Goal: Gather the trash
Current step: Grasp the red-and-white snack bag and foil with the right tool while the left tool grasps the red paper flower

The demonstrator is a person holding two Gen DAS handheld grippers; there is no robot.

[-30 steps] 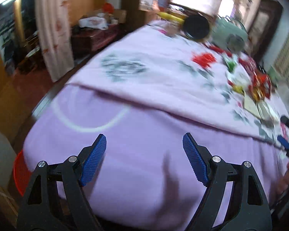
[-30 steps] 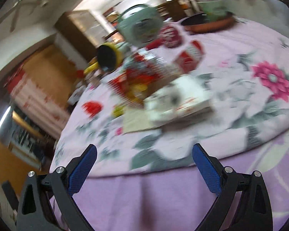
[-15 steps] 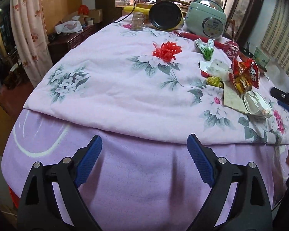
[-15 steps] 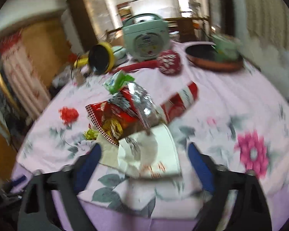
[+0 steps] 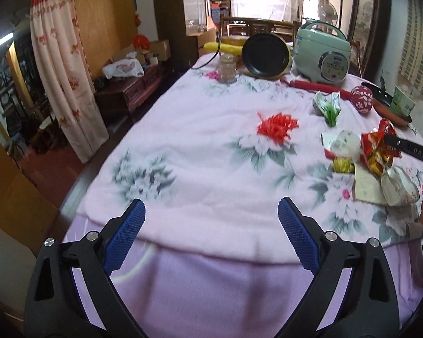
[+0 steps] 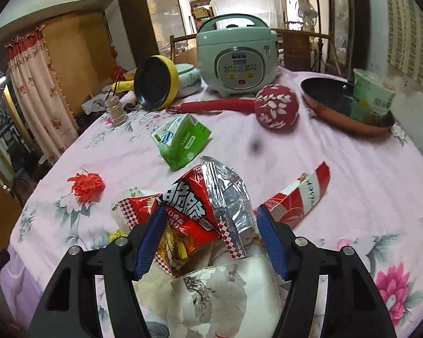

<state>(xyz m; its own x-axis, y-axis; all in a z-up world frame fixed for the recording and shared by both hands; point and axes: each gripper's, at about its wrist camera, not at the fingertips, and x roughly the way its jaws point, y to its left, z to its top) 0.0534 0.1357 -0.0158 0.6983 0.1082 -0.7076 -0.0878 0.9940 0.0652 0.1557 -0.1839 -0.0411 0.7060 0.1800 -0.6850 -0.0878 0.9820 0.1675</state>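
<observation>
While both grippers sit at the near table edge, status by item:

left gripper: jaws wide, nothing between them, just been opening further; over bare pink floral tablecloth near its front fold.

right gripper: jaws partway apart, straddling the red crinkled snack wrapper with silver lining; left blue pad at wrapper's edge, right pad beside it; firm pinch: cannot tell. Jaws have just opened slightly after closing in.

trash pile: red wrapper lies on torn white paper; red-and-white striped carton just right of it, flat on cloth; green-and-white crumpled packet farther back; small yellow wad at pile's left.

red yarn pompom: left of pile, apart from it.

background: mint-green rice cooker, yellow-rimmed black pan on its side, red patterned ball-head mallet, copper frying pan holding green tissue pack.
</observation>
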